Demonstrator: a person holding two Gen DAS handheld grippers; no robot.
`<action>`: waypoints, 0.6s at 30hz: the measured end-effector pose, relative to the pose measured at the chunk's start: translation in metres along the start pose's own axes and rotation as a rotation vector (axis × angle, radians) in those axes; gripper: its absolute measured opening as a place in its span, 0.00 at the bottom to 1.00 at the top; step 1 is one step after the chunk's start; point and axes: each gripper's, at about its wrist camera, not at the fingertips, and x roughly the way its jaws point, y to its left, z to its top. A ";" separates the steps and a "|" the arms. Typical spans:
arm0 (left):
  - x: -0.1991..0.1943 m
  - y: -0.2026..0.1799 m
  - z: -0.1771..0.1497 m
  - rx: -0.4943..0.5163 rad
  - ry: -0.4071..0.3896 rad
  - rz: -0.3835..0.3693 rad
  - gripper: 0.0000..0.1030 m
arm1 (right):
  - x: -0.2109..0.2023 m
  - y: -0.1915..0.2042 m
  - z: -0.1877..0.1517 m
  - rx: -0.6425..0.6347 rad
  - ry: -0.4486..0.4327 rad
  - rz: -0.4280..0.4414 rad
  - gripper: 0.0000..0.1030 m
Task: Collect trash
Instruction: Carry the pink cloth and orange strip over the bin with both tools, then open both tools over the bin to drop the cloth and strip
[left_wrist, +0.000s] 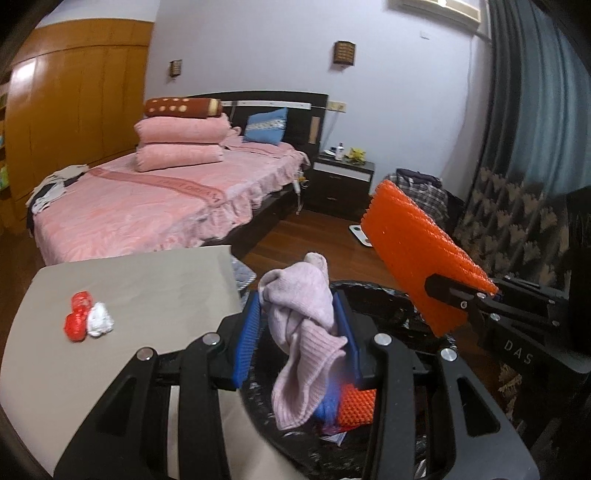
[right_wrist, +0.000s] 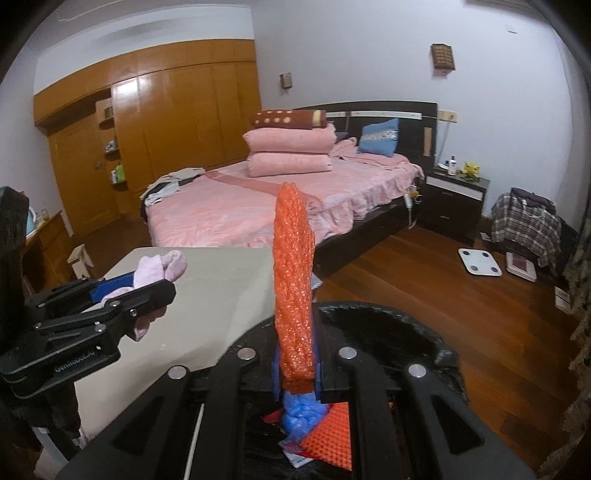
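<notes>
Bedroom table (left_wrist: 147, 288), crumpled pink sock (left_wrist: 306, 332), bumpy orange sheet (right_wrist: 293, 280)

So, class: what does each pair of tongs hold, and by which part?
Left tongs: crumpled pale pink knitted cloth, gripped around its middle. Right tongs: orange bubble-textured plastic sheet, pinched at its lower end.

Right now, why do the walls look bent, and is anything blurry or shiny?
Left wrist view: the fisheye lens bows the curtain and darkens the corners; the sock near the lens looks soft. Right wrist view: the wardrobe curves and shows glare; the orange sheet is fairly sharp.
</notes>
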 end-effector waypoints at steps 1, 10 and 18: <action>0.003 -0.002 0.000 0.005 0.003 -0.006 0.38 | 0.000 -0.004 -0.001 0.004 0.002 -0.007 0.12; 0.035 -0.033 -0.006 0.047 0.027 -0.065 0.38 | 0.002 -0.037 -0.017 0.039 0.041 -0.075 0.12; 0.069 -0.057 -0.014 0.075 0.066 -0.098 0.38 | 0.011 -0.067 -0.032 0.074 0.080 -0.116 0.12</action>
